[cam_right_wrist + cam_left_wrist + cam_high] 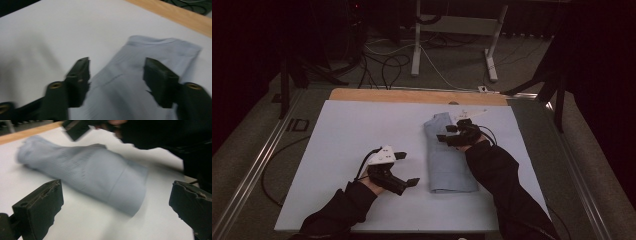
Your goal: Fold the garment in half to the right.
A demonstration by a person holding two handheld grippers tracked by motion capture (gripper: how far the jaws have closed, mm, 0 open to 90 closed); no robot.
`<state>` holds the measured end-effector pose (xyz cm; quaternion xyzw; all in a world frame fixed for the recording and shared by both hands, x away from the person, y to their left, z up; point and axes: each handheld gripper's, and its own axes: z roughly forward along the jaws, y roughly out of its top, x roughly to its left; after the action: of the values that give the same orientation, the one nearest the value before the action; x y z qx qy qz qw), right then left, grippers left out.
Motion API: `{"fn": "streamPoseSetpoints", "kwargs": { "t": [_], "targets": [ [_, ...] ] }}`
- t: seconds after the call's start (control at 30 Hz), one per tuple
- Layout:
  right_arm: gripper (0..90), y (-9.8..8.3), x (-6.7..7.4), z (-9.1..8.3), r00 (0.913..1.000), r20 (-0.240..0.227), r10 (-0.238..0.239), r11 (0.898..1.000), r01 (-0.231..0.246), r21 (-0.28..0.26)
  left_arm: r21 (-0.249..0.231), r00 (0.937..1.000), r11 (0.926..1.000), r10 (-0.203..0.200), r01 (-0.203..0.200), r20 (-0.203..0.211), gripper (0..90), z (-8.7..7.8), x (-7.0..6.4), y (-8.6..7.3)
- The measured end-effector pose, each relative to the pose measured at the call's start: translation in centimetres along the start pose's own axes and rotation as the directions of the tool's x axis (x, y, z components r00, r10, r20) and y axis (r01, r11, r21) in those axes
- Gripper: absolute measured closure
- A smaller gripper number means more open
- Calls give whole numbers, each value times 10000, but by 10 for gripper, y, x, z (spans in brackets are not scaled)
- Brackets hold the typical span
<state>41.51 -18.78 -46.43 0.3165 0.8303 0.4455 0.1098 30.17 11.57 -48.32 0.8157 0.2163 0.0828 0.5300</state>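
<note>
Folded light-blue cloth [446, 155] lies on the white sheet [347, 135] covering the desk, right of centre, long axis running from near the far edge toward the near edge. Right claw [451, 133] sits over the cloth's far end, jaws part-way apart w/ cloth straight below and between them; pads not pressing on it in the right gripper view, no grip seen. Left claw [408, 169] is just beside the cloth's left edge, near its near end, jaws wide apart, nothing btwn them, bare sheet under. Wooden strip of desk [412, 96] shows along the far edge. Nothing stands btwn either claw and the cloth. Cloth: pale blue-grey, ribbed knit, folded into a narrow oblong, hem seam visible at far end, near end a smooth fold.
</note>
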Motion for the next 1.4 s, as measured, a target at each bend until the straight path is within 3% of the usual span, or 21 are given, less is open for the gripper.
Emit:
{"fn": "streamPoseSetpoints", "kwargs": {
  "t": [0.03, 0.13, 0.2, 0.4, 0.5, 0.57, 0.77, 0.87, 1.17, 1.23, 1.33, 1.4],
  "targets": [
    [443, -2, 4, -2, 10000, -87, -29, 10000, 29, 10, -54, 9998, 10000, 43, -44, -178, 3, -4, 1, -3],
    [499, -6, 15, -8, 9992, -392, -65, 10000, 64, -40, -223, 9995, 9994, -259, 254, -200, 3, -17, 6, -13],
    [572, -9, 24, -13, 9984, -540, -138, 9999, 135, -43, -275, 9992, 9995, -151, 141, -380, 3, -27, 7, -20],
    [783, -22, 54, -23, 9891, -1204, -843, 9962, 863, 118, -582, 9961, 9982, -178, 127, -868, 3, -57, 17, -38],
    [897, -31, 65, -25, 9841, -1349, -1157, 9920, 1214, 350, -573, 9921, 9976, -455, 390, -1172, 3, -71, 24, -48],
    [900, -37, 69, -23, 9807, -1440, -1321, 9870, 1436, 725, -714, 9881, 9960, -632, 536, -1401, 3, -80, 27, -56],
    [900, -55, 77, -14, 9672, -1936, -1645, 9770, 1868, 1030, -824, 9741, 9924, -1066, 917, -1995, 3, -96, 33, -78],
    [900, -62, 78, -7, 9681, -2008, -1498, 9768, 1764, 1216, -961, 9701, 9898, -1234, 1052, -2090, 3, -102, 34, -81],
    [900, -77, 86, 8, 9622, -2291, -1470, 9653, 1901, 1792, -1015, 9684, 9888, -1291, 1094, -2135, 3, -109, 32, -85],
    [900, -81, 88, 11, 9623, -2405, -1271, 9662, 1750, 1892, -960, 9678, 9888, -1326, 1143, -2139, 3, -109, 32, -85],
    [900, -83, 93, 13, 9564, -2558, -1412, 9632, 1924, 1878, -1072, 9677, 9873, -1378, 1172, -2110, 3, -109, 32, -86],
    [900, -85, 94, 13, 9568, -2575, -1349, 9648, 1860, 1857, -1152, 9664, 9865, -1393, 1164, -2161, 3, -110, 33, -87]
  ]
}}
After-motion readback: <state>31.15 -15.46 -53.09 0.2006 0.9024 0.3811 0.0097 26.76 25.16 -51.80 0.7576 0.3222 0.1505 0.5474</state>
